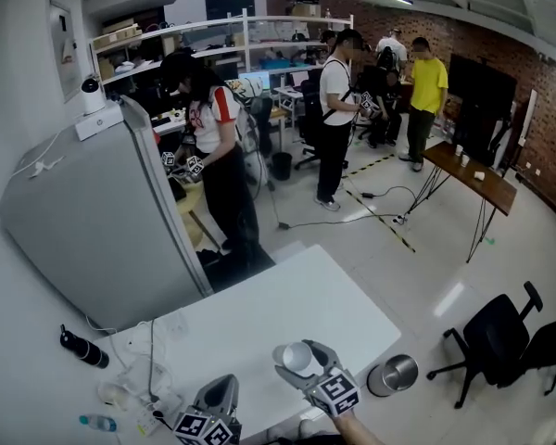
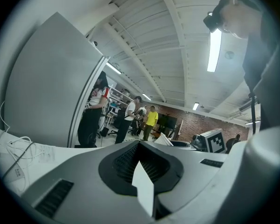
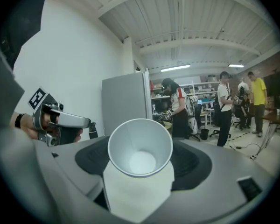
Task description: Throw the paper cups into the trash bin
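Note:
A white paper cup (image 1: 294,359) sits crosswise in my right gripper (image 1: 303,352), which is shut on it above the near right part of the white table (image 1: 287,295). In the right gripper view the cup (image 3: 140,146) shows its empty open mouth to the camera, between the jaws. A round metal trash bin (image 1: 394,375) stands on the floor just right of the table, a little right of the cup. My left gripper (image 1: 220,397) hovers at the table's near edge, jaws together, nothing in them (image 2: 142,183).
A black bottle (image 1: 83,349), a plastic water bottle (image 1: 102,423) and loose cables (image 1: 144,369) lie at the table's left. A tilted grey panel (image 1: 93,211) stands behind it. A black office chair (image 1: 496,341) is beyond the bin. Several people stand farther back.

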`<state>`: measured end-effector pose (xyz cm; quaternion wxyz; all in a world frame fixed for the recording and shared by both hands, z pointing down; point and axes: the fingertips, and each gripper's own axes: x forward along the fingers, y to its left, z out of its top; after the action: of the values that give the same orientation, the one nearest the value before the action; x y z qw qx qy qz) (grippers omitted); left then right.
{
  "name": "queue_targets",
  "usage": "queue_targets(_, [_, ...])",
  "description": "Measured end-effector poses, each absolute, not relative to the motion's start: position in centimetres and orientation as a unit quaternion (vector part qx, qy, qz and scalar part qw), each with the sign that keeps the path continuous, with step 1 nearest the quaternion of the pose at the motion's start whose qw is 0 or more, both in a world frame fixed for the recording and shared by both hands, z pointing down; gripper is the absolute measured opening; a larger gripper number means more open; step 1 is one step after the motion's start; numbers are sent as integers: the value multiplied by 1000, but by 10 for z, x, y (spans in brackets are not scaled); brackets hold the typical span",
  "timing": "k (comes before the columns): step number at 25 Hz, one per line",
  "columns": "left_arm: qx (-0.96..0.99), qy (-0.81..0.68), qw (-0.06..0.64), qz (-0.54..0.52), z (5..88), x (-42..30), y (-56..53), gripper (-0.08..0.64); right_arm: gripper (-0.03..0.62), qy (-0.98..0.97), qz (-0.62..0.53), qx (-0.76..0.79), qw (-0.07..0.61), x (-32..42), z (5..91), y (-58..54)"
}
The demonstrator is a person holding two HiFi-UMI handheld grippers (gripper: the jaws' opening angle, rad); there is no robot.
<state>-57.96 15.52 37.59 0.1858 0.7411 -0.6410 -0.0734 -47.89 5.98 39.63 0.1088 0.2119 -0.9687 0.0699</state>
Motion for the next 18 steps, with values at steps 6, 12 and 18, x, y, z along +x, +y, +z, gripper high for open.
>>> queue_targets(6, [770, -614, 175, -23, 387, -561, 143, 2, 391, -966, 64, 228, 104, -463, 385, 73])
queue_targets(12, [804, -569, 169, -8, 379, -531, 132, 2, 391, -962, 46, 248, 104, -439, 387, 80])
queue_targets(18, [816, -556, 158, 3, 374, -486, 127, 2, 391, -956, 48, 278, 75, -391, 366, 80])
